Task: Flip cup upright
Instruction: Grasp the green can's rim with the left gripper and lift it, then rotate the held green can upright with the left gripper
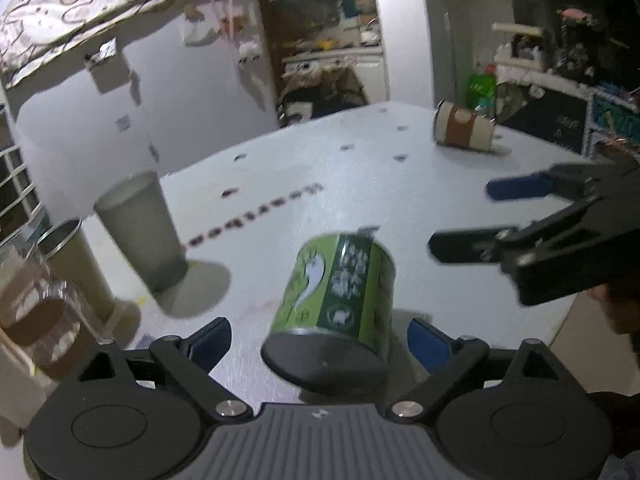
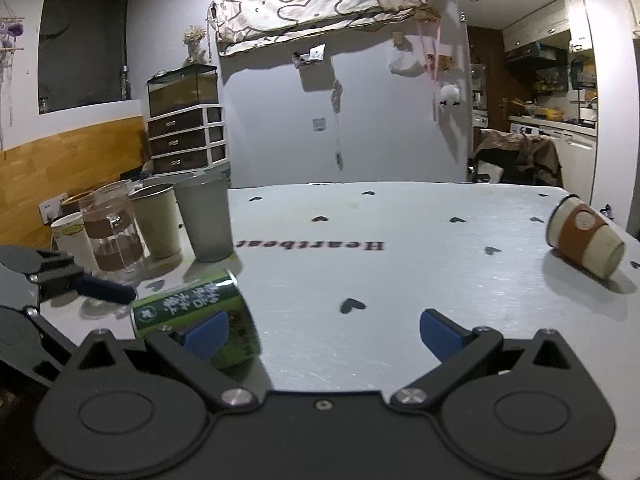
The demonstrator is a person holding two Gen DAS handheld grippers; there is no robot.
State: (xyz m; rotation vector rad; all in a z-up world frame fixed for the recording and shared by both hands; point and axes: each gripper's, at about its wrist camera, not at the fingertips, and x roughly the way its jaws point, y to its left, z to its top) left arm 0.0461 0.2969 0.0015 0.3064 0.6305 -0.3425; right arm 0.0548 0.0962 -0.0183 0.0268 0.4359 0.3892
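Two cups lie on their sides on the table [image 2: 400, 280]. The green cup [image 1: 336, 304] is near the front edge, its dark base toward the left gripper [image 1: 320, 340], whose jaws stand wide apart on either side of it and do not touch it. The brown-banded cup [image 2: 586, 242] lies well apart, near the far right edge. The right gripper [image 2: 324, 330] is also spread wide and holds nothing; in its own view the green cup sits beside its left finger, not between the two.

Assessment: nothing has been flipped yet. The green cup looks to be the one in hand, with grasping, turning and setting down all outstanding. The grey cup [image 2: 206, 220] and its neighbours at the left already stand upright.
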